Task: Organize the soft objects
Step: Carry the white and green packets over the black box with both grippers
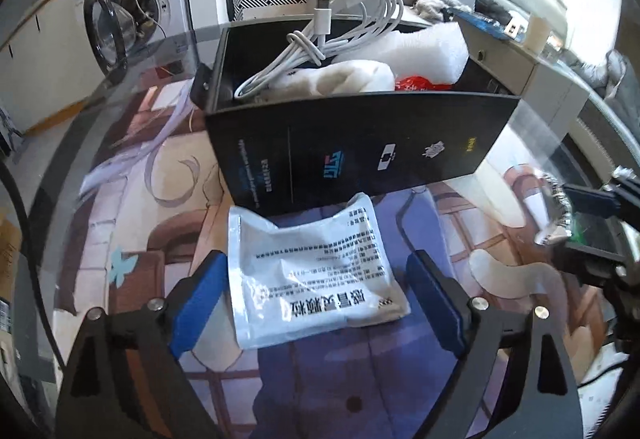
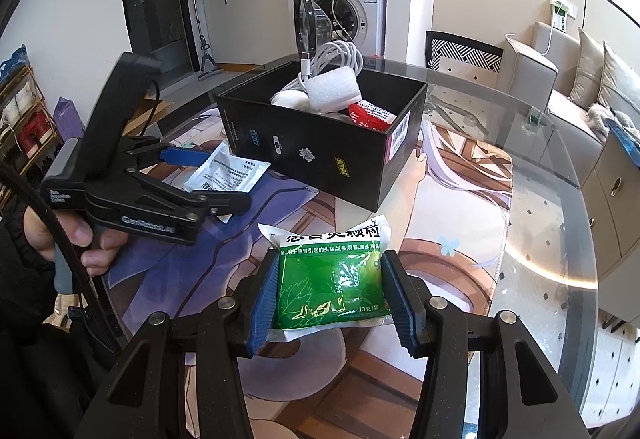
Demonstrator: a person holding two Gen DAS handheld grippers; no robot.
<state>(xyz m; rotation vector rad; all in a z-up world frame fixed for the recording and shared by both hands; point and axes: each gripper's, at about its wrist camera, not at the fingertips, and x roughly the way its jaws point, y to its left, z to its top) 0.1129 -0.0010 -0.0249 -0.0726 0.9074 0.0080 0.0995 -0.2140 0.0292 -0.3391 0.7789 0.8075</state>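
The round glass bench (image 2: pixel 540 167), laid with an illustrated mat (image 2: pixel 452 207), carries a black box (image 2: pixel 320 143) standing open near its middle, already filled with a coiled white cable (image 2: pixel 336 57), a white foam block (image 2: pixel 332 89) and a red packet (image 2: pixel 370 115). Just in front of the box lies a white sachet (image 1: pixel 316 275), flat on the mat, its long axis running toward the box. The left tool (image 1: pixel 316 303) straddles it with both blue pads spread wide and clear of its edges, gripping nothing. The right tool (image 2: pixel 332 303) is nearer to finishing its job: its pads are pressed against both sides of a green sachet (image 2: pixel 332 287), with the box lying straight ahead and slightly left. I would guess that sachet goes over the near wall first.
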